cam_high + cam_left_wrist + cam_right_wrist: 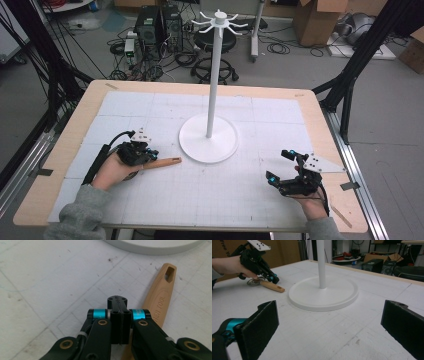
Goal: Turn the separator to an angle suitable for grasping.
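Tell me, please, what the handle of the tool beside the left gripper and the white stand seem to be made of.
Handle: it looks like light wood with a smooth matte finish; the tan colour, a cut hanging hole and pressed-in letters suggest this.
White stand: probably painted metal or plastic; the surface is even, white and slightly glossy, with a thin raised rim on the round base. The look alone does not decide which.

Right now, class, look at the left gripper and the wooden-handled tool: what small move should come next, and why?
Probably open the left gripper. Its fingers are shut with nothing between them, beside the wooden-handled tool, which lies flat on the table. They need to spread before they can straddle the handle.
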Tool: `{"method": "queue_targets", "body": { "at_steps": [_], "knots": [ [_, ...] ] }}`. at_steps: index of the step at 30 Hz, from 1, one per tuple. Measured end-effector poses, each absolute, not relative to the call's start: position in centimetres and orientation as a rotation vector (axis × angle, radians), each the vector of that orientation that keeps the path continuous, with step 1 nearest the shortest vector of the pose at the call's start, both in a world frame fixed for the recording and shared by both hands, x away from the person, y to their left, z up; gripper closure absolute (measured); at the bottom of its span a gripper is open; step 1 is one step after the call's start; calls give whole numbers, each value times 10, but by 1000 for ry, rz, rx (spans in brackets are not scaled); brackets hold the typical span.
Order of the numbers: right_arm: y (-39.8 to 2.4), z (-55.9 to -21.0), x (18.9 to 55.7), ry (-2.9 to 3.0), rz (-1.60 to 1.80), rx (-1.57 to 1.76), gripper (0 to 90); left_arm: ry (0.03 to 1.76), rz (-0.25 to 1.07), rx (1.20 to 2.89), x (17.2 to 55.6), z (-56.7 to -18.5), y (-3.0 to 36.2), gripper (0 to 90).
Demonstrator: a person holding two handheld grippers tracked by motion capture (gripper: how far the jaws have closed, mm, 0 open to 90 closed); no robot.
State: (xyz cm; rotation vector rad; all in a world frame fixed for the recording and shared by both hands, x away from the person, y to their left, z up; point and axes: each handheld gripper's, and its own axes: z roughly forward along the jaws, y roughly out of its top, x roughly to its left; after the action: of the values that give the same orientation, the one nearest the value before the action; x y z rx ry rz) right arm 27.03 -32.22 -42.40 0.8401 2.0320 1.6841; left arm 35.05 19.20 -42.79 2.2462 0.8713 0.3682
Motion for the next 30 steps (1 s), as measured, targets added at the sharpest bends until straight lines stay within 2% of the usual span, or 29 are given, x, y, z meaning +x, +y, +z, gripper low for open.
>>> {"method": "queue_targets", "body": {
  "at_steps": [7,14,30],
  "knots": [
    [-322,-424,271,2032,1691,833,6,903,389,2204,345,-420,207,900],
    [-321,-423,272,2029,1691,823,6,934,399,2250,341,-431,215,900],
    [-319,-423,272,2033,1696,819,6,972,351,2240,336,-431,218,900]
  ]
}}
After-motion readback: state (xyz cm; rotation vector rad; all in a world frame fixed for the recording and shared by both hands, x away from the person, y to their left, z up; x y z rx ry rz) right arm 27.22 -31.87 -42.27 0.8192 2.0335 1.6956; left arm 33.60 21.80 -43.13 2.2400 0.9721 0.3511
